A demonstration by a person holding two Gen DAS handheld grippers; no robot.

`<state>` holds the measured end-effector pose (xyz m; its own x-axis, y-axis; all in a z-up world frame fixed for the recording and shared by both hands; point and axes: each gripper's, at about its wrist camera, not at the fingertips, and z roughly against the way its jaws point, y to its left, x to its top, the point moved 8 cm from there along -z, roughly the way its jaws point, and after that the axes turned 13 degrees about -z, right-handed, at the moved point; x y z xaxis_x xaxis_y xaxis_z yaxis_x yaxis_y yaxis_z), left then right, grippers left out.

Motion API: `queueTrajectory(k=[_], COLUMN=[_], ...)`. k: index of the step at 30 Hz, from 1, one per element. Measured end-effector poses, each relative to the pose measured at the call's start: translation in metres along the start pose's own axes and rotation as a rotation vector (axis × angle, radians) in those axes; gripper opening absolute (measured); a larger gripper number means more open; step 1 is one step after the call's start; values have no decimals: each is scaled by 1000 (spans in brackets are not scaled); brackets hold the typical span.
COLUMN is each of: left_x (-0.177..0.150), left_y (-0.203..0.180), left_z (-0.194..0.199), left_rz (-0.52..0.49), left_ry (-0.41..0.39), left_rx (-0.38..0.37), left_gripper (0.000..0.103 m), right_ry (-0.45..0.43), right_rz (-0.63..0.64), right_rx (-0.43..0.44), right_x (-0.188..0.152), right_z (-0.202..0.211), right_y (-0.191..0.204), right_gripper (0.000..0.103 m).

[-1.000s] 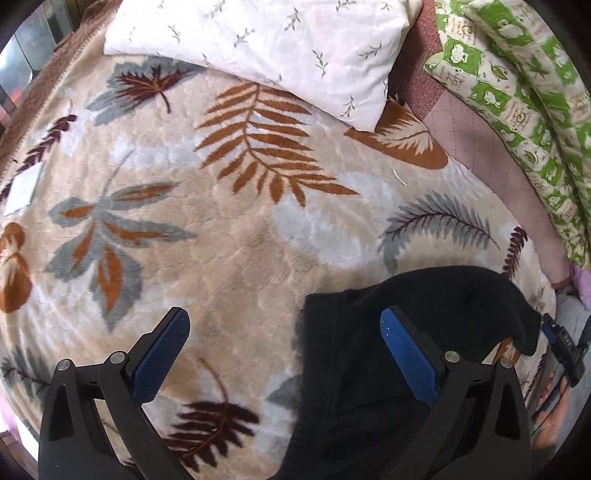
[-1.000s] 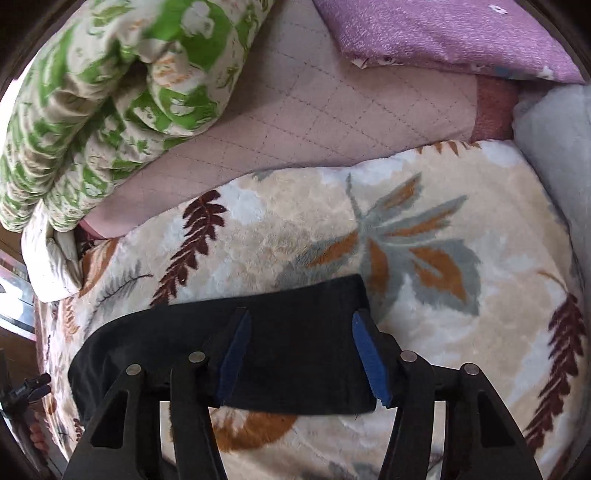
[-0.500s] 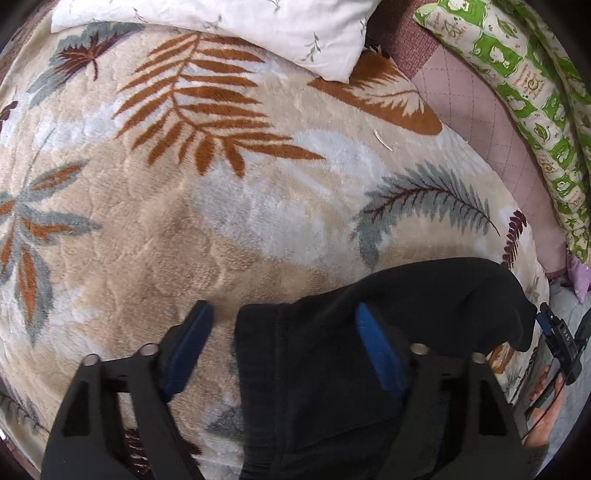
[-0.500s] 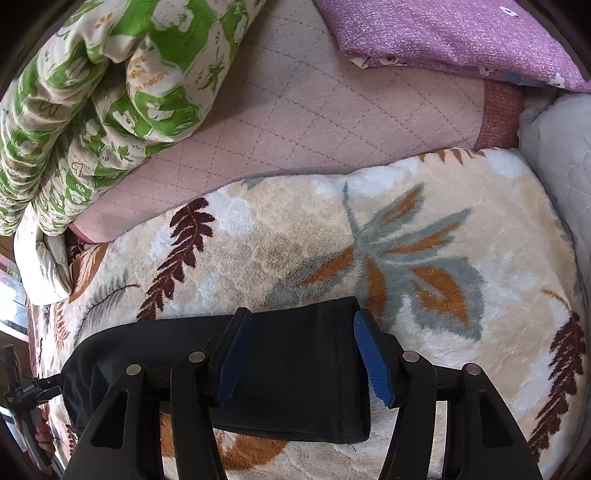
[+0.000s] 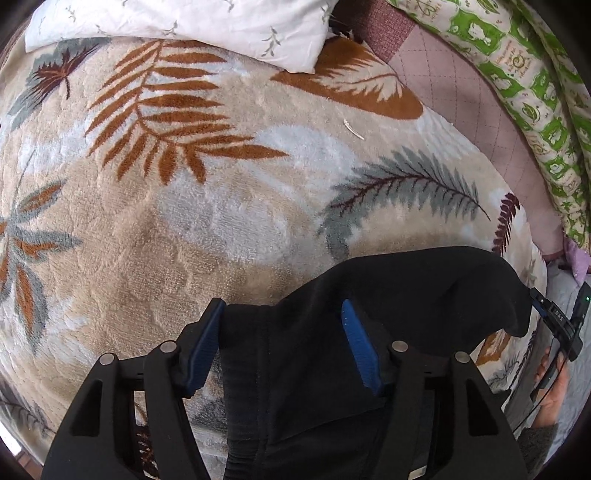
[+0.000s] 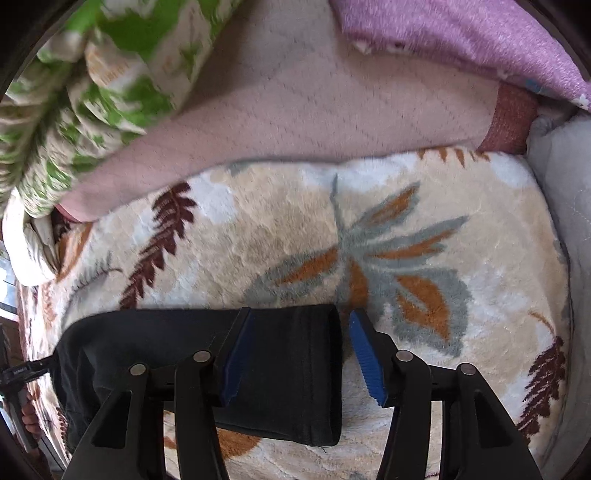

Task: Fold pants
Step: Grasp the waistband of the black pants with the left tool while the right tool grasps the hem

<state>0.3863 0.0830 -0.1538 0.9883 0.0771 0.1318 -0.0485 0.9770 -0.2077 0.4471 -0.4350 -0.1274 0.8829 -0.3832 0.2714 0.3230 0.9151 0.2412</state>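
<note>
A leaf-patterned fleece blanket (image 5: 184, 221) covers the bed. Far left lies a white pillow (image 5: 192, 26); far right, a green-and-white quilt (image 5: 528, 85) over a pink quilted sheet (image 6: 314, 122), with a purple blanket (image 6: 461, 40) beyond. The black pants (image 5: 406, 295) lie near, across the fleece blanket. The left gripper (image 5: 282, 345) straddles the waistband end, its jaws apart and just now closing, cloth between them, left pad at the pants' edge. The right gripper (image 6: 301, 354) straddles the leg end (image 6: 317, 369), jaws apart and closing too; the right pad stands clear of the cloth.
</note>
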Motion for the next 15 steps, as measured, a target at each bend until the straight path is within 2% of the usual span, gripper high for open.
queueTrajectory(k=[1, 2, 3, 4, 5, 6, 10, 15], left_x=[0, 1, 3, 4, 6, 6, 7, 3], left_y=[-1, -2, -5, -7, -9, -10, -10, -16], left_z=[-2, -2, -3, -3, -3, -2, 14, 44], left_rz=[0, -2, -5, -8, -10, -16, -22, -36], left_ry=[1, 2, 3, 2, 0, 2, -53, -126], left_rx=[3, 6, 9, 17, 34, 54, 80, 71], left_gripper=[63, 63, 63, 56, 45, 28, 28, 28], right_ry=[8, 14, 19, 25, 26, 17, -80, -149], right_rz=[0, -5, -8, -15, -15, -8, 23, 83], right_rx=[-9, -3, 1, -9, -9, -5, 3, 10], right_x=[-1, -2, -2, -4, -5, -6, -4, -13], right_z=[-3, -7, -9, -13, -14, -12, 14, 54], right_y=[-1, -1, -1, -2, -2, -1, 3, 7], right_gripper=[46, 32, 23, 7, 7, 7, 7, 7])
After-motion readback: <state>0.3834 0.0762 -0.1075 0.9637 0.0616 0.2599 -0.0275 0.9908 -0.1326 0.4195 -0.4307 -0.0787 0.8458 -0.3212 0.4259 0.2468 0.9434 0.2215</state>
